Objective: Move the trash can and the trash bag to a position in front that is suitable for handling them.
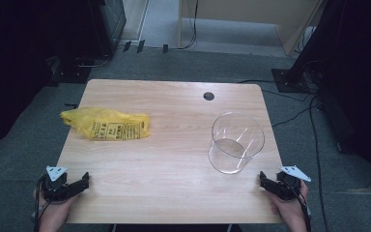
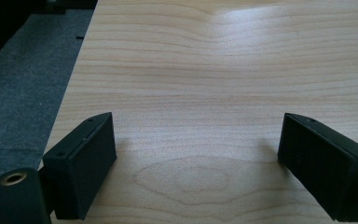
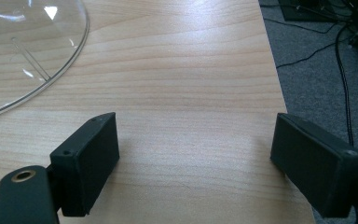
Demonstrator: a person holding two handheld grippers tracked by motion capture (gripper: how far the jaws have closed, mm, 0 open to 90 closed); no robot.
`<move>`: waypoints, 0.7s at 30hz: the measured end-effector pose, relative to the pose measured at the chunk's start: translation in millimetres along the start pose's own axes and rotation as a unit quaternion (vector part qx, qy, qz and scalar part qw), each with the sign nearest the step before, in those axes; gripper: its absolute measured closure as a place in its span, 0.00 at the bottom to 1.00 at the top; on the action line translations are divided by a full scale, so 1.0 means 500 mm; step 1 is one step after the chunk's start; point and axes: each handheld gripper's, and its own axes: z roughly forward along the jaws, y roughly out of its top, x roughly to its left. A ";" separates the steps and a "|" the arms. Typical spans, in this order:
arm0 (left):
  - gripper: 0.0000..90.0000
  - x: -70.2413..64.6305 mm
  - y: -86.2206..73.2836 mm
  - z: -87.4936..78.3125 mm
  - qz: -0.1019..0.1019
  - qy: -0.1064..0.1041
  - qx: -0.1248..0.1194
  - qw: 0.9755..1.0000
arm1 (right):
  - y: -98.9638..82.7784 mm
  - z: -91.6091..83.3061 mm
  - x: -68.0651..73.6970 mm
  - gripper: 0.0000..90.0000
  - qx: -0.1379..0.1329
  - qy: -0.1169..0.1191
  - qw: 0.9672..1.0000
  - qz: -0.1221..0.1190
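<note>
1. The left gripper (image 1: 79,184) rests at the near left corner of the table (image 1: 174,193). Its jaws stand wide apart with only bare wood between them.
2. The right gripper (image 1: 264,182) sits at the near right corner. Its jaws are also spread, and nothing is caught in them.
3. A yellow bag (image 1: 107,124) lies flat and crumpled on the table, well ahead of the left gripper and a little to its inner side. No gripper touches it.
4. A clear tub (image 1: 235,141) stands just ahead of the right gripper, toward the middle of the table. Its rim (image 3: 51,77) curves through the upper left of the right gripper view. It looks empty.
5. The likely job is to put the bag into the tub, judging by what lies nearest the hands.
6. By that reading, nothing is done yet: the bag is untouched and well apart from the tub.
7. Left to do: reach forward, clamp the bag, carry it across and drop it in.
</note>
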 end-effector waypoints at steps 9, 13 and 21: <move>0.12 -0.001 0.002 0.003 -0.001 0.000 -0.001 1.000 | 0.017 -0.011 0.008 0.55 -0.036 0.006 0.999 0.007; 0.14 -0.001 0.002 0.001 -0.002 0.002 -0.004 1.000 | 0.065 0.004 0.014 0.62 -0.066 0.009 0.998 0.019; 0.15 -0.002 0.003 0.002 -0.001 0.002 -0.004 1.000 | 0.164 0.033 0.030 0.69 -0.111 0.067 0.991 0.024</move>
